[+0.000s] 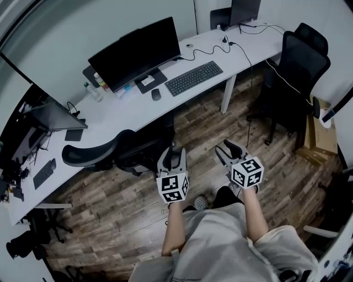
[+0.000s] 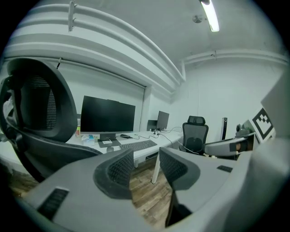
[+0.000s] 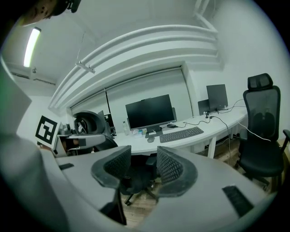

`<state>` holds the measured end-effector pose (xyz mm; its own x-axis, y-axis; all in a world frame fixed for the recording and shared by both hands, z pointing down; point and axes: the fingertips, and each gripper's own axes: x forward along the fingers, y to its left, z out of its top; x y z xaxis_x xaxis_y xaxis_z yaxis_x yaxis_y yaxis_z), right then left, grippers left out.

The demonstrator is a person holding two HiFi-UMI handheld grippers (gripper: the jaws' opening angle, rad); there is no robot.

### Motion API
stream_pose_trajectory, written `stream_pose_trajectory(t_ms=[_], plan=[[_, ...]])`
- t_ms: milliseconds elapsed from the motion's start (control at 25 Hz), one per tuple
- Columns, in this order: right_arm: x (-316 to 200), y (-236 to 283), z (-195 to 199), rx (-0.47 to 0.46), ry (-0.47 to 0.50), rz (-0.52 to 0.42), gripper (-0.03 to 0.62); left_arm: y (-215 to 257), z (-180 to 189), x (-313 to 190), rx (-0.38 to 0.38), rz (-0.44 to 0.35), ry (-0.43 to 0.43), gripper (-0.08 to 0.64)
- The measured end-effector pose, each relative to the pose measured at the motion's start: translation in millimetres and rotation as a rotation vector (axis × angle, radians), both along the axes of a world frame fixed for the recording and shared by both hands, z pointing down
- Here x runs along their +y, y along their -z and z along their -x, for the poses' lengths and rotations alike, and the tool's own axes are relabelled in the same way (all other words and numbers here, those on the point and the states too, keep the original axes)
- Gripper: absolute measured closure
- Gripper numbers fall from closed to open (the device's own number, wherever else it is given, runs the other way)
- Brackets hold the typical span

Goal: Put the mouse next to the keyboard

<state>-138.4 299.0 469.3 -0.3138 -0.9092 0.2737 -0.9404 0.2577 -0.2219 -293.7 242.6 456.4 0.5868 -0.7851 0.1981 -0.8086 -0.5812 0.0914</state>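
Brown wood-plank floor (image 1: 198, 129) covers this office room, and a long white curved desk (image 1: 251, 41) runs along the pale wall. On the desk stands a wide black monitor (image 1: 135, 52) on a dark flat foot. A second, smaller dark screen (image 1: 244, 10) stands at the far end, with black cables lying across the top. A black mesh office chair (image 1: 105, 154) is pushed against the desk's near edge. Another black high-back chair (image 1: 295, 63) stands at the right, beside a brown cardboard box (image 1: 321, 132).

No brand name or word is readable. The only clear print is the black-and-white square markers on each gripper's cube. Small bottles (image 1: 99, 82) beside the monitor carry coloured labels, but the print is too small to read.

The small dark mouse (image 1: 156, 94) lies on the desk in front of the monitor's foot, at the left of the black keyboard (image 1: 194, 77), near it but with a gap. The keyboard's long axis follows the desk edge. The mouse's long axis seems to cross it, from edge toward monitor; its front end I cannot tell.

The left gripper (image 1: 173, 156) and the right gripper (image 1: 227, 148) are held over the floor, well apart from the desk. Both have released fingers: the jaws stand apart with nothing between them.
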Motion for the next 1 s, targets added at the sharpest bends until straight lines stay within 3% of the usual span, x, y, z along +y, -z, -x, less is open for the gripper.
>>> stream_pose_trajectory(t_ms=[280,480,1000], plan=[[0,-12,-18,-0.009,-0.031,0.011,0.378,-26,0,-11,-0.020,0.041,0.047,0.393],[-26,-23,-52,0.011,-0.121,0.023,0.372,-42,-14,-33,-0.026,0.087,0.063,0.394],[-152,-13,-92,0.012,-0.051,0.021,0.371,-12,-60,-142,-0.078,0.043,0.107,0.394]])
